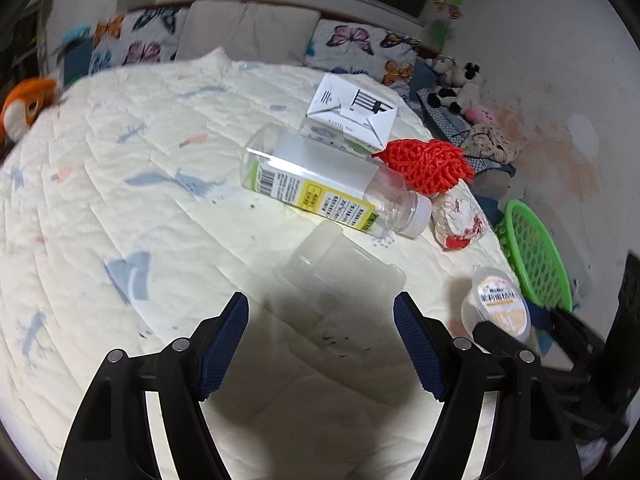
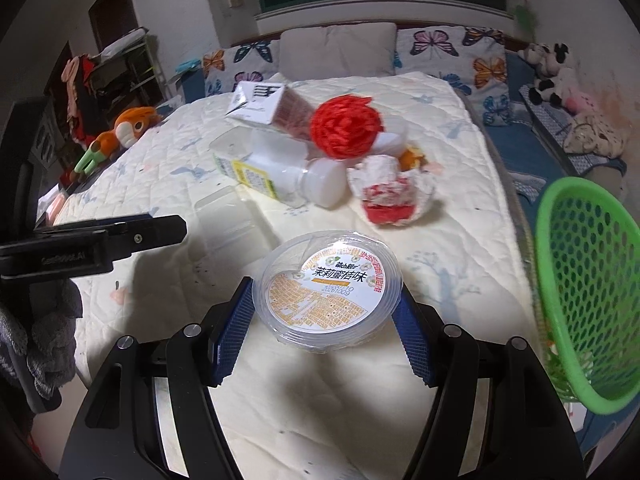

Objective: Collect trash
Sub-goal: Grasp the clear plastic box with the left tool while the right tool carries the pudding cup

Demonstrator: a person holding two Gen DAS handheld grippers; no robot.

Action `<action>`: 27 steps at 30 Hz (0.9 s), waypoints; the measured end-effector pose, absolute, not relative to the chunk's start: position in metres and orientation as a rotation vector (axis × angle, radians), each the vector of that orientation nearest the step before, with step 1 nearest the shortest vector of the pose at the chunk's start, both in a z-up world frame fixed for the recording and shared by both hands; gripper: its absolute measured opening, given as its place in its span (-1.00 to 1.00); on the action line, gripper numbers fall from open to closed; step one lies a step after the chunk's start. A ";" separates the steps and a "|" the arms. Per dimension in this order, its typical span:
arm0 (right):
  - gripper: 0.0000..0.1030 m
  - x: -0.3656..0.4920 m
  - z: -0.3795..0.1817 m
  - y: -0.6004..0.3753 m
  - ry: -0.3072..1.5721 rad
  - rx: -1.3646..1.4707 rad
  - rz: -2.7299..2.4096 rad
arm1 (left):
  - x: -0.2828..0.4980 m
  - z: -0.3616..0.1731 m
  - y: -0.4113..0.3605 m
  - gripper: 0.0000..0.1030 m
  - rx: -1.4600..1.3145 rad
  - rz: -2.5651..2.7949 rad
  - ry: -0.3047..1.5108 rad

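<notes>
My right gripper is shut on a round clear plastic cup with a printed lid, holding it above the bed; the cup also shows in the left wrist view. My left gripper is open and empty, just short of a clear plastic tray. Beyond it lie a clear bottle with a yellow label, a red mesh net, a crumpled white-and-red wrapper and a white carton. A green mesh basket stands at the bed's right edge.
The trash lies on a white quilted bed. Butterfly pillows line the headboard. Stuffed toys sit at the right, an orange plush at the left. The left gripper's body shows in the right wrist view.
</notes>
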State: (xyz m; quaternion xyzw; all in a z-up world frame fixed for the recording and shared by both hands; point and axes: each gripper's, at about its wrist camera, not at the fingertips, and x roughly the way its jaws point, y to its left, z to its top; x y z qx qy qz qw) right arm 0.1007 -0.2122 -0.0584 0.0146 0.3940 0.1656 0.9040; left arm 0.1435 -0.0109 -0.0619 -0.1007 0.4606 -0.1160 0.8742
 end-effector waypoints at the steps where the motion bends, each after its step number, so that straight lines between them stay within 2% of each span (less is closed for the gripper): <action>1: 0.31 0.100 -0.058 -0.214 0.812 0.034 0.339 | 0.146 -0.063 -0.012 0.40 -0.227 -0.235 0.972; 22: 0.31 0.095 -0.053 -0.260 0.785 0.102 0.267 | 0.194 -0.080 -0.032 0.39 -0.383 -0.019 1.103; 27: 0.31 0.093 -0.054 -0.271 0.785 0.111 0.247 | 0.197 -0.083 -0.037 0.24 -0.377 -0.003 1.112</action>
